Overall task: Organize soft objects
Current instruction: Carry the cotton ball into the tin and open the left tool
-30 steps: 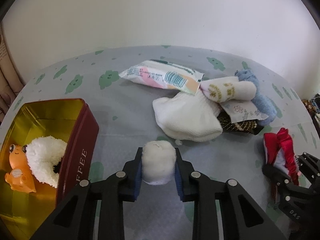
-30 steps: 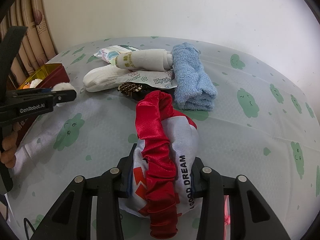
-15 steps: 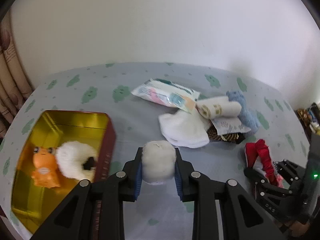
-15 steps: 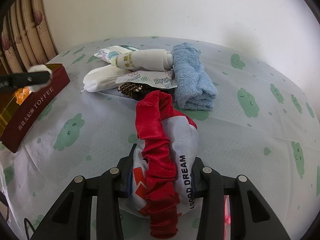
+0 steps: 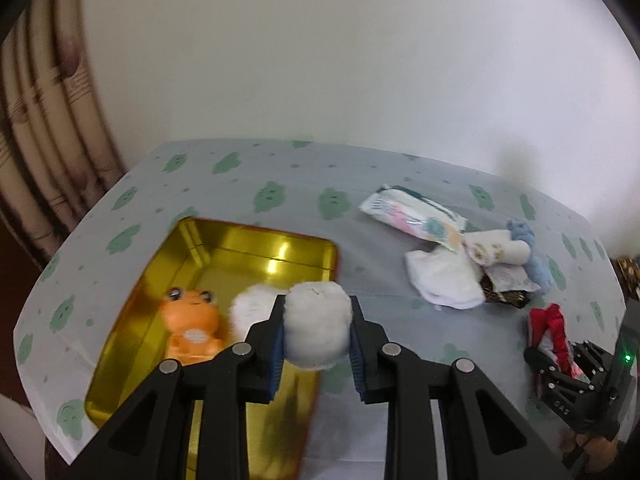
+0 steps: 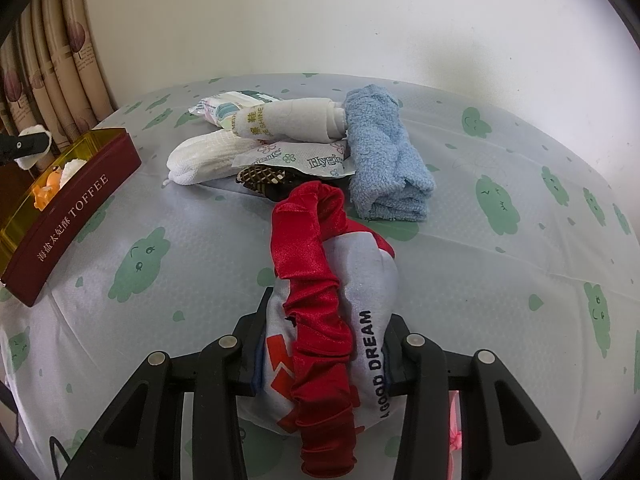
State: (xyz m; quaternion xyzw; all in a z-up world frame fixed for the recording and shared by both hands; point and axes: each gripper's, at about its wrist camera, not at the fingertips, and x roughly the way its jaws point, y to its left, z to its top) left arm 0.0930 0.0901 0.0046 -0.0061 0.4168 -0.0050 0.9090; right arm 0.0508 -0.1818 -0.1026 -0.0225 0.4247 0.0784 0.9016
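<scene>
My left gripper [image 5: 318, 334] is shut on a white fluffy ball [image 5: 318, 326] and hangs above the right rim of the gold-lined toffee tin [image 5: 256, 252]. Inside the tin sit an orange frog toy [image 5: 192, 328] and a white fluffy piece [image 5: 252, 314]. My right gripper [image 6: 324, 356] is shut on a grey printed pouch with a red satin scrunchie [image 6: 316, 292] around it, resting low over the tablecloth. In the right wrist view the tin [image 6: 68, 216] stands at the far left, with the left gripper's tip and its ball [image 6: 34, 146] above it.
A pile lies mid-table: blue towel [image 6: 384, 152], rolled white cloth [image 6: 296, 120], white knit cloth [image 6: 208, 158], tissue packs [image 6: 228, 106], a dark woven piece [image 6: 264, 178]. Curtains [image 6: 44, 60] hang at the left. The table's edge runs close behind the tin.
My left gripper rose and swung left with the ball, from over the cloth to above the tin. The right gripper and its pouch stayed put.
</scene>
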